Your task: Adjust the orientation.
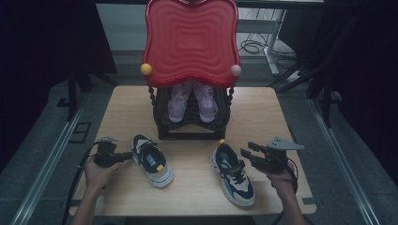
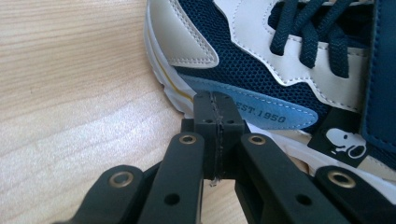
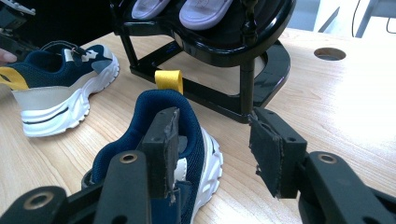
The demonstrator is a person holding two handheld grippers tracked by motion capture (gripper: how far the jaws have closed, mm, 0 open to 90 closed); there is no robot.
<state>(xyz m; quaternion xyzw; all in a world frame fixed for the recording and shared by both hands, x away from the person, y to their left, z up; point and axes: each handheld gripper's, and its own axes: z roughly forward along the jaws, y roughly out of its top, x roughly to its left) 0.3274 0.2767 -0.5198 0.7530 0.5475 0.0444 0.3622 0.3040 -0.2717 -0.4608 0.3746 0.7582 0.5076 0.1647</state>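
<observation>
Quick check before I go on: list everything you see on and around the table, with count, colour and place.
Sneakers: 2, navy, cream and white; left sneaker by the left gripper, right sneaker by the right gripper.
Shoe rack: 1, black, table's far middle.
Sandals: 2, pale lilac, on the rack.
Tray-like top: 1, red, above the rack.
Table: 1, light wood.
Left gripper: black, shut, at the left sneaker's side.
Right gripper: black, open, behind the right sneaker's heel.
</observation>
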